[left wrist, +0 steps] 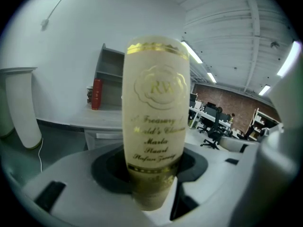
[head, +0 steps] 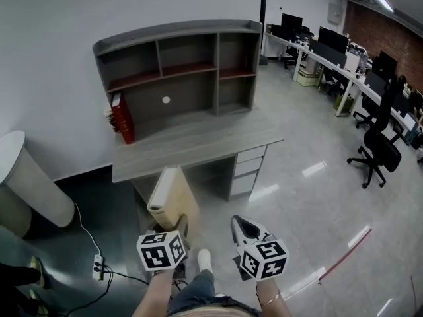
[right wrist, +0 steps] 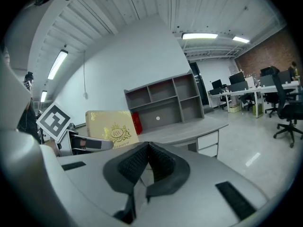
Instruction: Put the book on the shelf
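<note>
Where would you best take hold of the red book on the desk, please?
Probably by its upper front edge, coming from the desk's open front and pinching across its covers. The red book stands upright at the desk's left end, tucked by the shelf's left side, so front and top look freest.

Glossy gilt-stamped book (head: 173, 195), matt wood-grain desk (head: 198, 140), shiny floor (head: 317, 200).

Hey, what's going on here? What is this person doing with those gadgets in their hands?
A person holds a two-jaw gripper in each hand. The left gripper is clamped on a cream book with gold lettering, held upright. The right gripper is shut with nothing in it. The person stands back from the grey desk and its shelf unit, where a red book already stands. The cream book isn't shelved yet.
</note>
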